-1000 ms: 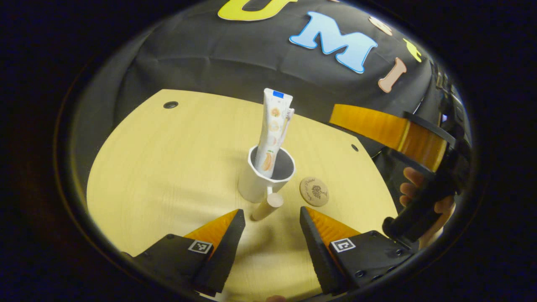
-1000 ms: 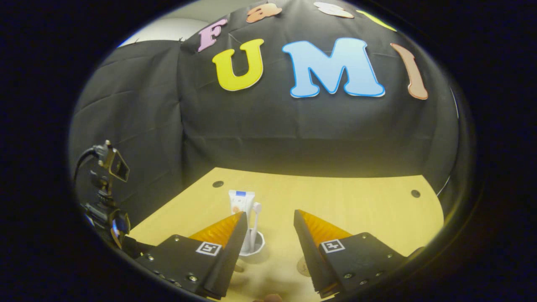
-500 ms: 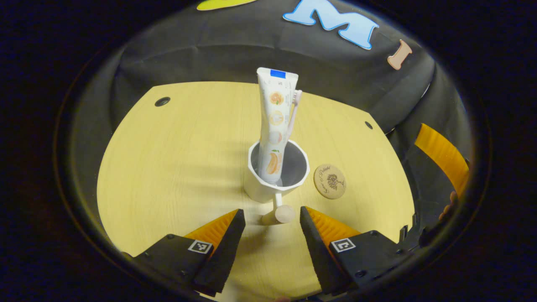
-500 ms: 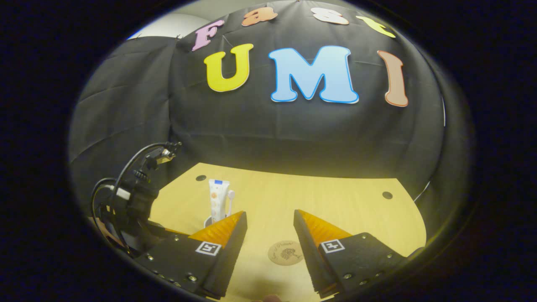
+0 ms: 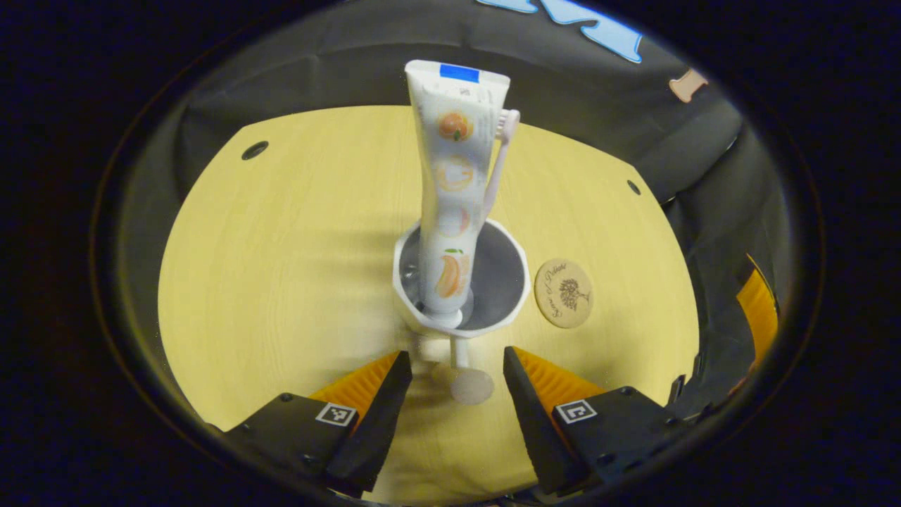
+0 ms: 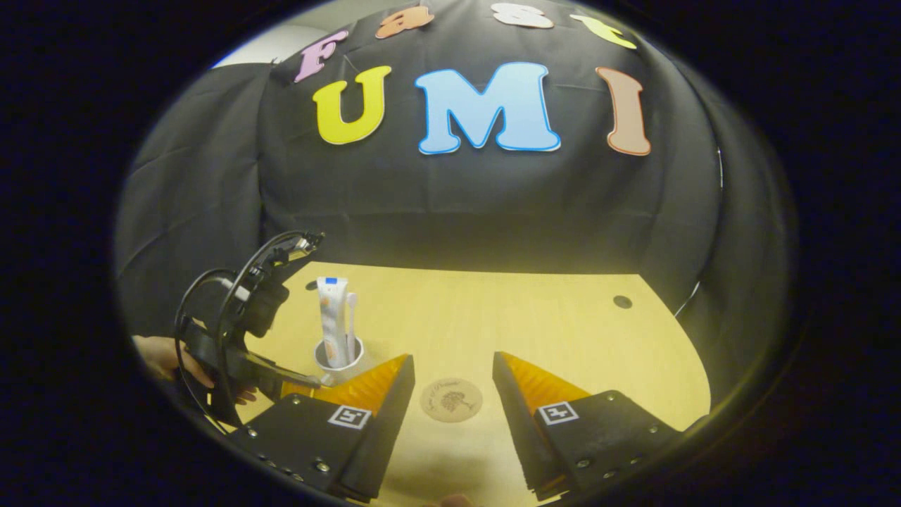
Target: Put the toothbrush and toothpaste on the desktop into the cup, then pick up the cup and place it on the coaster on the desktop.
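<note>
**Claws spread, cup beside its coaster**

Left claw [image 5: 450,377] stands open in the left gripper view, its two fingers set wide apart and holding nothing. Between the fingertips lies the round end of the handle [image 5: 470,384] of the cup [image 5: 422,320], with a gap on each side, so neither finger touches it. The cup stands upright on the tabletop [image 5: 281,267] just ahead of the claw. Inside it the toothpaste [image 5: 450,190] stands on its cap end, leaning against the near left of the rim, and the toothbrush [image 5: 498,165] rises just behind the tube's right edge, bristle head up. The coaster [image 5: 564,293] lies flat on the tabletop just right of the cup, with a narrow strip of wood between them.

Right claw [image 6: 452,366] is also open and empty in the right gripper view, its fingers well apart above the near edge of the tabletop [image 6: 535,331]. The coaster [image 6: 451,400] lies in the gap between them, farther off. To its left stands the cup [image 6: 338,355] with the toothpaste [image 6: 331,320] and toothbrush [image 6: 350,325] upright in it. The left claw [image 6: 317,382] reaches toward the cup from the left, a hand [image 6: 165,359] gripping its body, cables looping above it.
</note>
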Action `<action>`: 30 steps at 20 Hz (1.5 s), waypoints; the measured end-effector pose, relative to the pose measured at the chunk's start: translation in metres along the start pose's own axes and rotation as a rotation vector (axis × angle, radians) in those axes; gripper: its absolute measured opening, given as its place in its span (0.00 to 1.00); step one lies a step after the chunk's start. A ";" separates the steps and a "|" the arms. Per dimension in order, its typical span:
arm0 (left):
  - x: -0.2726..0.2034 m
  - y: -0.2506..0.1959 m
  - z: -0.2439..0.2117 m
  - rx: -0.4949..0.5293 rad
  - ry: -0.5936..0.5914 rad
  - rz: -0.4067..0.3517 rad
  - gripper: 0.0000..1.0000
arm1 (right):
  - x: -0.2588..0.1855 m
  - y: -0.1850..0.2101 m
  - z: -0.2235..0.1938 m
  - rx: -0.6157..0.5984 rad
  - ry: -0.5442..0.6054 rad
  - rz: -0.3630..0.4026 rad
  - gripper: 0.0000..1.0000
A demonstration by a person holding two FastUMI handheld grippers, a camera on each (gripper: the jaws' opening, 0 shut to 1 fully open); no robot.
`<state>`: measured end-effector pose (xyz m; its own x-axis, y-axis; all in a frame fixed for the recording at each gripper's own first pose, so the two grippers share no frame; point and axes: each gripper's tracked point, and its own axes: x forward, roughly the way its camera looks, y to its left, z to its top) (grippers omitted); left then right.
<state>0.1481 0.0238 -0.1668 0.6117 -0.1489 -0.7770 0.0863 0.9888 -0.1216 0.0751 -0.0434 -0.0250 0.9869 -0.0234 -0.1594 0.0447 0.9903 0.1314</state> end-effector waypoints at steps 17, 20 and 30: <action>0.041 0.011 0.002 0.028 0.108 0.101 0.53 | -0.007 -0.032 -0.020 0.057 0.065 -0.055 0.71; 0.039 0.012 0.002 0.053 0.102 0.127 0.50 | -0.009 -0.032 -0.023 0.067 0.071 -0.052 0.71; 0.042 0.001 0.002 0.070 0.016 0.126 0.37 | -0.021 -0.037 -0.028 0.069 0.078 -0.045 0.71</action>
<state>0.1755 0.0190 -0.1990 0.6087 -0.0229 -0.7931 0.0647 0.9977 0.0208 0.0485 -0.0759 -0.0538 0.9688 -0.0544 -0.2418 0.1020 0.9766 0.1891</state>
